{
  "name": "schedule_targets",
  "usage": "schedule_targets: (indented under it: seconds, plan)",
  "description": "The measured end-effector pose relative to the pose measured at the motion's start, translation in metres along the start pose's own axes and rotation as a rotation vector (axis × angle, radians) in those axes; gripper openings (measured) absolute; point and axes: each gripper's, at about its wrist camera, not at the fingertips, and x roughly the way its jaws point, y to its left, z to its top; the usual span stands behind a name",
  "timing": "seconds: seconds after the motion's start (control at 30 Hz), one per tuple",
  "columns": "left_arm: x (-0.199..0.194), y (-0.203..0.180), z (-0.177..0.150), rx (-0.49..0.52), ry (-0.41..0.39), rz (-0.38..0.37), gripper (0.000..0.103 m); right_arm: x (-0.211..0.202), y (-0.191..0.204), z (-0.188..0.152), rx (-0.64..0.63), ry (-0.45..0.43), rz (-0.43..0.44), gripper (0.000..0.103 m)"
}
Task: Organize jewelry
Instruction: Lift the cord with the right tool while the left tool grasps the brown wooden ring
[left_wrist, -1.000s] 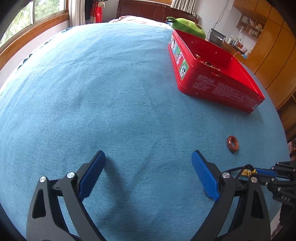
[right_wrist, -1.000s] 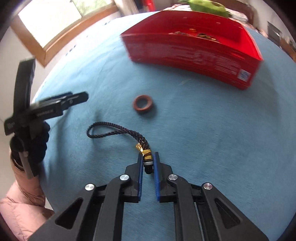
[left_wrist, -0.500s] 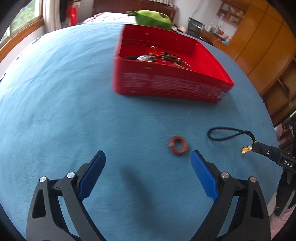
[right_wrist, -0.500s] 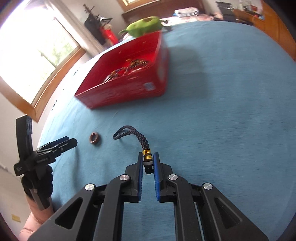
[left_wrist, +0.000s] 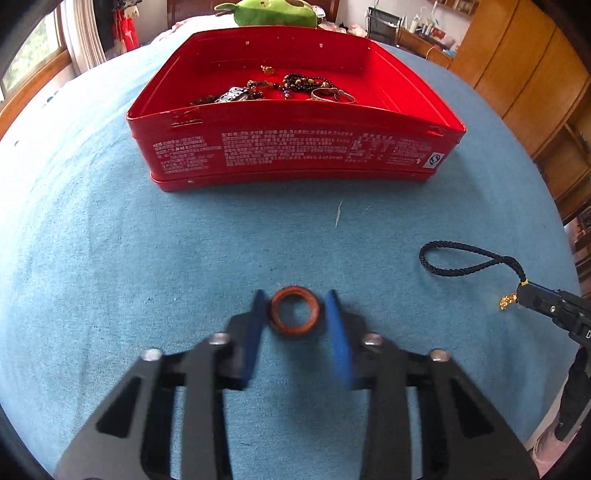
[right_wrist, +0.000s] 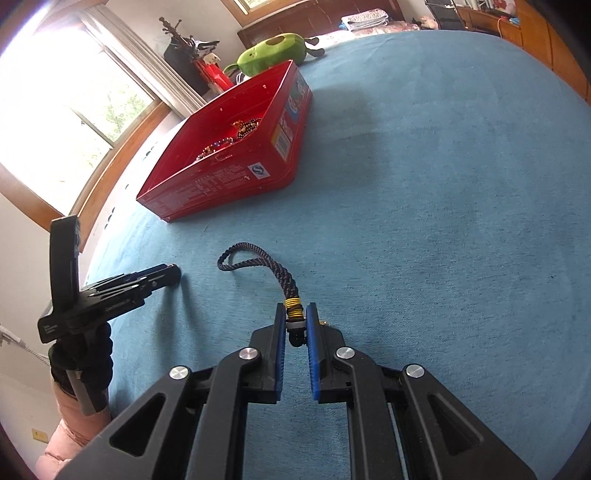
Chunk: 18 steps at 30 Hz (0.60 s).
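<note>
A brown ring (left_wrist: 294, 311) lies on the blue cloth between the blue pads of my left gripper (left_wrist: 295, 308). The pads stand close on either side of it, blurred, with a small gap on the right. My right gripper (right_wrist: 295, 319) is shut on the gold-wrapped end of a dark braided cord (right_wrist: 258, 258), whose loop rests on the cloth. The cord also shows in the left wrist view (left_wrist: 469, 260). A red tin (left_wrist: 295, 147) beyond the ring holds several bead strands and a silver ring.
The red tin also shows in the right wrist view (right_wrist: 229, 173), far left. A green plush toy (left_wrist: 277, 13) lies behind the tin. Wooden cabinets (left_wrist: 524, 66) stand right, a window (right_wrist: 66, 110) left. Blue cloth (right_wrist: 443, 184) covers the whole surface.
My left gripper has moved forward to the brown ring and narrowed from wide open to close around it. My right gripper still holds the cord, which has shifted slightly.
</note>
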Motion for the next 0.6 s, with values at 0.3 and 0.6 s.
schedule_targets:
  seconds: [0.3, 0.6]
  plan:
    - [-0.009, -0.001, -0.007, -0.002, -0.006, -0.034, 0.029, -0.005, 0.000, 0.003, 0.001, -0.008, 0.043, 0.010]
    - [-0.045, 0.004, -0.013, 0.000, -0.068, -0.060, 0.029, -0.023, 0.031, 0.013, -0.054, -0.046, 0.073, 0.010]
